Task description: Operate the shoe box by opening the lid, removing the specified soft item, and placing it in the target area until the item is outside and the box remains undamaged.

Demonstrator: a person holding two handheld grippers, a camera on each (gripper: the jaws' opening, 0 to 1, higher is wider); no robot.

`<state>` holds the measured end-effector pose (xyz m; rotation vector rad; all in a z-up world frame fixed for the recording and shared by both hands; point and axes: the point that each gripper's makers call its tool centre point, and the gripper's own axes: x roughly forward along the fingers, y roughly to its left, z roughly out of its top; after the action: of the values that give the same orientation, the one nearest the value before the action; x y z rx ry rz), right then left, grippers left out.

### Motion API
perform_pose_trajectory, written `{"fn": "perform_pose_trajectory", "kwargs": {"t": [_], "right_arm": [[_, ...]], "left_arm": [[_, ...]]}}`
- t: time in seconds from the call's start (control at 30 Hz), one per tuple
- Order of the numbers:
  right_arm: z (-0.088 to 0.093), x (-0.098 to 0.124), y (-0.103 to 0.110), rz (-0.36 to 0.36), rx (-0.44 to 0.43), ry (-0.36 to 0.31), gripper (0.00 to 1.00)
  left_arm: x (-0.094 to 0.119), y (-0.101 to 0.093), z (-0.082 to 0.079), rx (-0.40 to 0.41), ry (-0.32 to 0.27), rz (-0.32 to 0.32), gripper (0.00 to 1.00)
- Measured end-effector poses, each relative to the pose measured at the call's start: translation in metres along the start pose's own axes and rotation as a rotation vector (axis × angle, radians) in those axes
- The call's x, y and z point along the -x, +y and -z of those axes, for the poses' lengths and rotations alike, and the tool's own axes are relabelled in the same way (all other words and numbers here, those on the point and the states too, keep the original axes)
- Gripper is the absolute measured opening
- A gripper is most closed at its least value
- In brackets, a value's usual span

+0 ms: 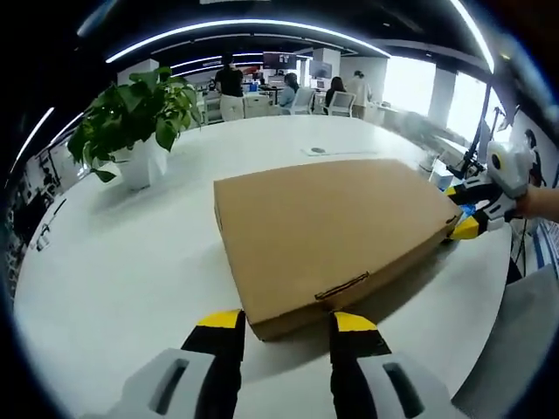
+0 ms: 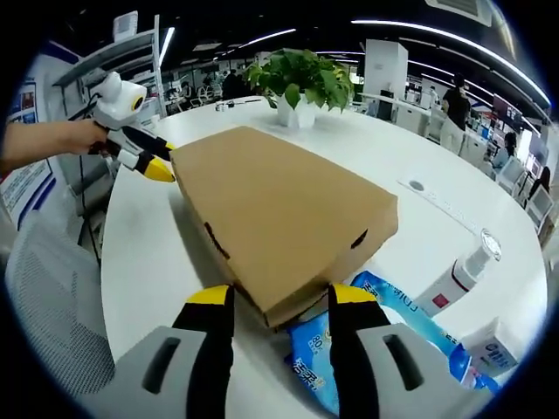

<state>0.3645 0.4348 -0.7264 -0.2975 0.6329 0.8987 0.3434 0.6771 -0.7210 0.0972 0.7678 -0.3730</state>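
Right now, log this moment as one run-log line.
box: closed, on table | left gripper: open at box edge | right gripper: open astride corner | item: not visible

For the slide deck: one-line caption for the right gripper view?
Right gripper open at a corner of the closed cardboard box; left gripper at the far corner.

One shoe box [image 1: 327, 231], one potted plant [image 1: 135, 122], one spray bottle [image 2: 460, 272], one blue wipes pack [image 2: 349, 345], two hand-held grippers [image 1: 284, 327].

The shoe box [image 1: 327, 231] is seen close up from opposite corners — both views share it, with the plant [image 1: 135, 113] at 10 o'clock, then 12 o'clock [image 2: 301, 78].
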Motion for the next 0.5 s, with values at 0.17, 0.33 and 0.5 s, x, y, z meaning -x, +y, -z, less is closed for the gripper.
{"fn": "perform_pose_trajectory", "kwargs": {"t": [0.17,0.33,0.5], "right_arm": [[-0.005,0.010,-0.002,0.019,-0.008,-0.028,0.45],[-0.003,0.025,-0.002,0.038,-0.004,-0.043,0.47],[0.001,0.048,-0.004,0.068,-0.002,-0.065,0.51]], "left_arm": [[0.010,0.003,-0.003,-0.007,-0.024,-0.021,0.49],[0.022,0.000,-0.003,0.007,-0.051,-0.027,0.52],[0.036,-0.008,-0.002,0.010,-0.089,-0.030,0.56]]}}
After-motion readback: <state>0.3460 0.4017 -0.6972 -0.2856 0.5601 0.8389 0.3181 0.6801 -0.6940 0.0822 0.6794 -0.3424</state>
